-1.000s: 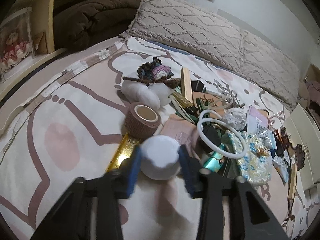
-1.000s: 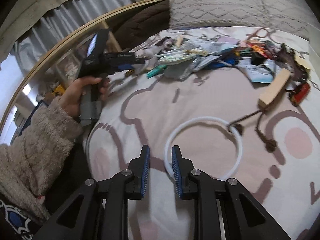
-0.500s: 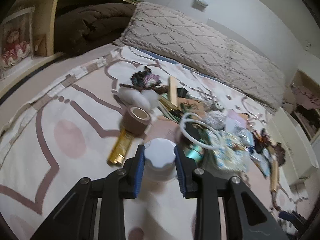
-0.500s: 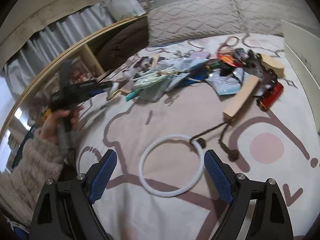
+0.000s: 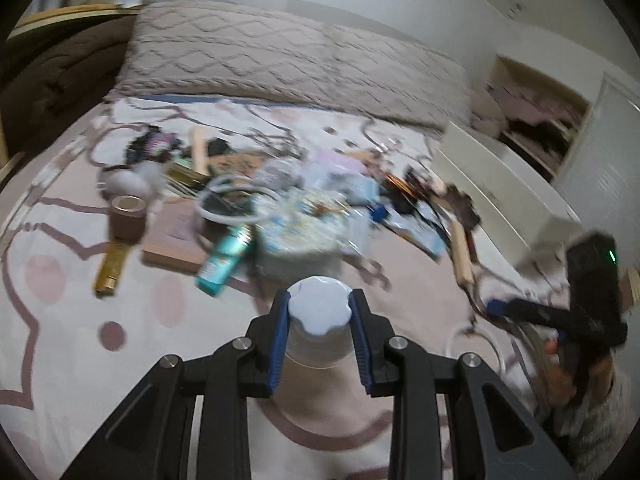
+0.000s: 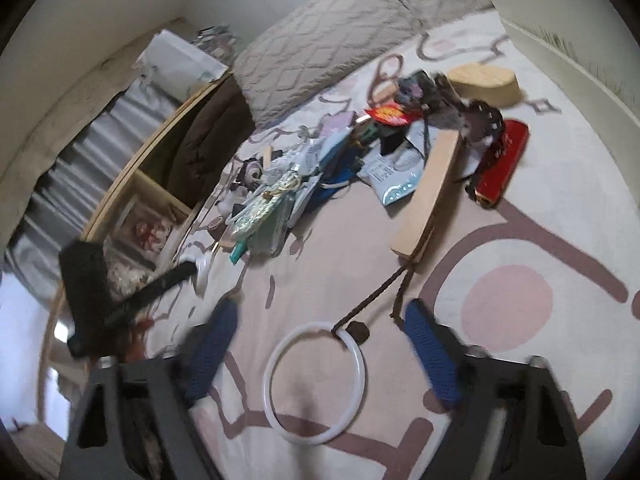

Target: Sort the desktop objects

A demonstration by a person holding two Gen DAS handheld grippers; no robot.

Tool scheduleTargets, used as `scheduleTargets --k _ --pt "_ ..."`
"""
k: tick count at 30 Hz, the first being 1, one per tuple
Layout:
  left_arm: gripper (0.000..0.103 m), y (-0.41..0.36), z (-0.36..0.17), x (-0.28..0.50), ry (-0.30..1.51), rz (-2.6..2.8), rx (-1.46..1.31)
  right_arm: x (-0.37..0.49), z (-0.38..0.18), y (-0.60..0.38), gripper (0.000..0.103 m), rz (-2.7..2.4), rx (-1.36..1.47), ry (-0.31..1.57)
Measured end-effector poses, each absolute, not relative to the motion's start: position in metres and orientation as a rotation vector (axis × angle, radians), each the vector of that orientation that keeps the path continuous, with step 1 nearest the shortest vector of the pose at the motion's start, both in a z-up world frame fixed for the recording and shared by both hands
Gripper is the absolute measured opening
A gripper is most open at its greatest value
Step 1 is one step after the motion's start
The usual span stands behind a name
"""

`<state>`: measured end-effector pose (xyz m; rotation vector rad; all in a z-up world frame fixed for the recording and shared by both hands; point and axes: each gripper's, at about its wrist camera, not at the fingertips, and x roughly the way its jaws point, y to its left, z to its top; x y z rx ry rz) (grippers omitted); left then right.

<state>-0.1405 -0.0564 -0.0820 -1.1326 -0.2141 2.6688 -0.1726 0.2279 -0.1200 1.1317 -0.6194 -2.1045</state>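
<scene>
My left gripper point(image 5: 319, 312) is shut on a small clear jar with a white scalloped lid point(image 5: 319, 309), held above the patterned bedspread. My right gripper point(image 6: 320, 344) is wide open over a white plastic ring point(image 6: 316, 384) that lies flat on the bedspread, with a dark cord point(image 6: 372, 300) touching its top. A pile of mixed objects point(image 5: 304, 208) lies across the bed, with a teal tube point(image 5: 226, 260), a brown tape roll point(image 5: 127, 216) and a gold tube point(image 5: 111, 266). The pile point(image 6: 304, 184) also shows in the right wrist view.
A wooden block point(image 6: 428, 192), a red case point(image 6: 502, 168) and a wooden oval box point(image 6: 484, 84) lie right of the pile. Pillows point(image 5: 280, 60) line the headboard. A white box point(image 5: 492, 184) stands at the bed's right edge. The other handheld gripper shows in each view point(image 5: 576, 308) point(image 6: 132, 300).
My left gripper has closed on the white-lidded jar, lifted it and swung right, away from the pile. My right gripper has opened wide and let go of the white ring.
</scene>
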Motion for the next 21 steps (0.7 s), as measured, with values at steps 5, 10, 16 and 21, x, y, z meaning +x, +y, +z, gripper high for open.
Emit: scheduleTargets --k 5,10,16,21 --pt "0.029 -0.035 -0.087 -0.133 -0.129 2.599 -1.152 -0.183 -0.133 0.222 0.042 -2.086 1.213 -0.654" --pt "0.029 -0.018 -0.092 -0.128 -0.064 2.549 -1.164 -0.190 -0.137 0.221 0.006 -2.076 1.218 -0.691" --pt "0.029 -0.011 -0.100 -0.129 -0.021 2.534 -1.200 -0.183 -0.119 0.227 0.005 -2.100 1.110 -0.692" --pt "0.030 -0.006 -0.105 -0.130 0.005 2.530 -1.221 -0.180 -0.103 0.233 0.005 -2.085 1.023 -0.731"
